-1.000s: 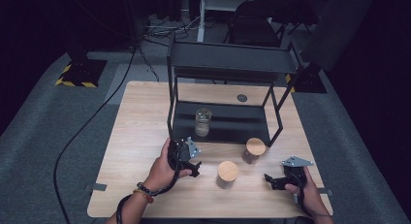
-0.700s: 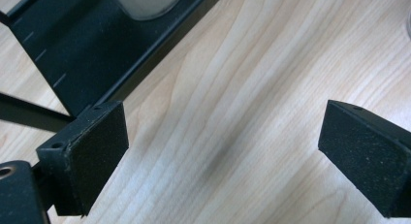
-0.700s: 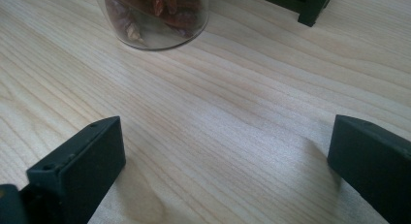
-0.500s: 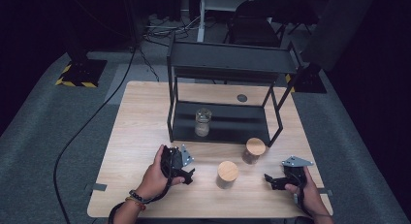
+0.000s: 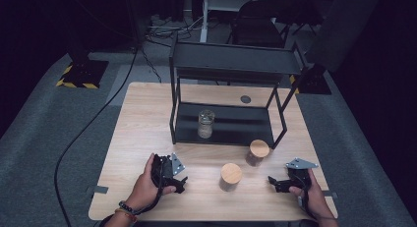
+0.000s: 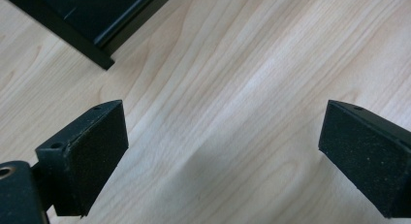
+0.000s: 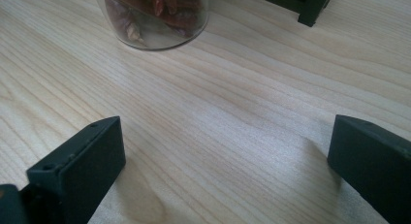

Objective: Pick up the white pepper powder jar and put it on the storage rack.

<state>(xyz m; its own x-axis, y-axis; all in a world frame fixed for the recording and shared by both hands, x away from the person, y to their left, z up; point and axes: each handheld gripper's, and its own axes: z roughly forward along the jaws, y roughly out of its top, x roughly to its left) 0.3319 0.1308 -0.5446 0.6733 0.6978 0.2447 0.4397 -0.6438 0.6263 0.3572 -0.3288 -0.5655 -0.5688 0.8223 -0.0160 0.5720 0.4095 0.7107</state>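
Pale wood-grain table (image 5: 142,119), black shelf rack (image 5: 231,65), clear glass jar (image 5: 206,124), tan-lidded jars (image 5: 230,174), black grippers (image 5: 181,182)

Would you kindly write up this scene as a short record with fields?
surface: wooden table
rack: black two-level shelf at the table's far side
on lower shelf: glass jar, no lid
in front of rack: two jars with wooden lids
left gripper: open, nothing between jaws
right gripper: open, faces a jar of red pieces
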